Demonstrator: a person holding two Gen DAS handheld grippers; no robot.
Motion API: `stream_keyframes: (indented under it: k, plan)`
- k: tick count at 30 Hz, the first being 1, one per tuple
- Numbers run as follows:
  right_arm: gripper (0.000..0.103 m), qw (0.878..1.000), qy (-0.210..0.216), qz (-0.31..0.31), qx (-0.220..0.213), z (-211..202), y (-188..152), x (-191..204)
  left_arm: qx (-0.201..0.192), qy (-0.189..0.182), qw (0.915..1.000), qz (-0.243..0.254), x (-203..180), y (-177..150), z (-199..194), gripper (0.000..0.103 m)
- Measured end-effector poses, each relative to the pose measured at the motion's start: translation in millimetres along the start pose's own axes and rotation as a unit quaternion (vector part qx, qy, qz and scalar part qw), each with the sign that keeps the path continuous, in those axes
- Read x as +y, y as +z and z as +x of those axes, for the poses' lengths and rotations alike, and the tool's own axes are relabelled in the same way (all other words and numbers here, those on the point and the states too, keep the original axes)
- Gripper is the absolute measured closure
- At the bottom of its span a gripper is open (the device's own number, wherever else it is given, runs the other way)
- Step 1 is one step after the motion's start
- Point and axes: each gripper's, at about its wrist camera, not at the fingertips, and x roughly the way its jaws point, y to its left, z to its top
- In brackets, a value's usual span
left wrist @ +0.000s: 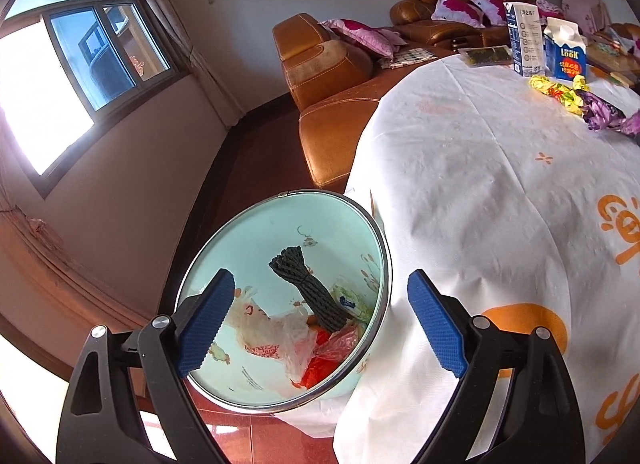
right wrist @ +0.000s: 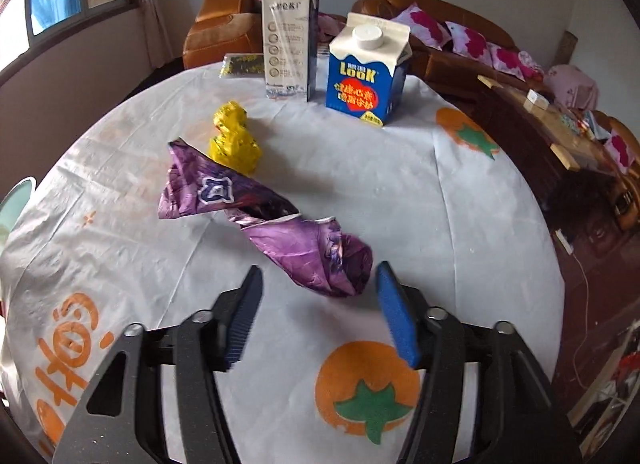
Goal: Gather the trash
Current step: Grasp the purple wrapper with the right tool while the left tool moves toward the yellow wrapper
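Observation:
A pale blue trash bin (left wrist: 224, 368) with a metal rim stands on the floor beside the table. It holds a dark foam net (left wrist: 308, 288), clear plastic and red wrappers. My left gripper (left wrist: 320, 320) is open and empty above the bin's mouth. A crumpled purple wrapper (right wrist: 280, 223) lies on the white tablecloth, with a yellow wrapper (right wrist: 234, 137) behind it. My right gripper (right wrist: 318, 312) is open just in front of the purple wrapper's near end, not touching it. Both wrappers also show in the left wrist view, the purple one (left wrist: 604, 113) and the yellow one (left wrist: 556, 89).
A blue milk carton (right wrist: 368, 67) and a tall white carton (right wrist: 290, 45) stand at the table's far side, with a dark packet (right wrist: 242, 63) beside them. Brown leather sofas (left wrist: 328, 75) with pink pillows stand behind. A dark wooden side table (right wrist: 560, 135) is at the right.

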Motion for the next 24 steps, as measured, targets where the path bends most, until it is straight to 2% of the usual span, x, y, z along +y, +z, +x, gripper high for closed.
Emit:
stream_keyframes:
  k: [4,10,12,14,15,17,18,21,24]
  plan:
    - [0.039,1.000,0.015,0.005,-0.006,-14,-3,0,0.000,0.000,1.0000,-0.002,1,0,1,0.016]
    - [0.039,0.994,0.018,0.098,-0.050,-33,1,-14,-0.001,-0.003,1.0000,0.004,-3,-1,0,0.016]
    - [0.039,0.991,0.019,0.122,-0.043,-23,3,-16,-0.002,-0.003,1.0000,0.005,-4,-1,-1,0.016]
    - [0.044,0.988,0.037,0.146,-0.021,-8,2,-18,-0.001,-0.005,1.0000,0.006,-4,-3,-1,0.016]
    - [0.050,0.986,0.054,0.158,-0.009,0,1,-19,0.000,-0.005,1.0000,0.007,-5,-4,-1,0.016]
    - [0.057,0.984,0.065,0.166,-0.006,7,-1,-19,0.004,-0.007,0.9999,0.009,-6,-5,1,0.016]
    - [0.069,0.984,0.071,0.165,-0.007,7,-1,-18,0.005,-0.007,0.9999,0.010,-6,-5,2,0.016]
    - [0.082,0.983,0.088,0.161,-0.010,4,0,-20,0.005,-0.008,0.9999,0.012,-9,-5,3,0.016]
    - [0.086,0.984,0.094,0.150,-0.020,-2,2,-22,0.005,-0.009,0.9999,0.013,-11,-2,3,0.016]
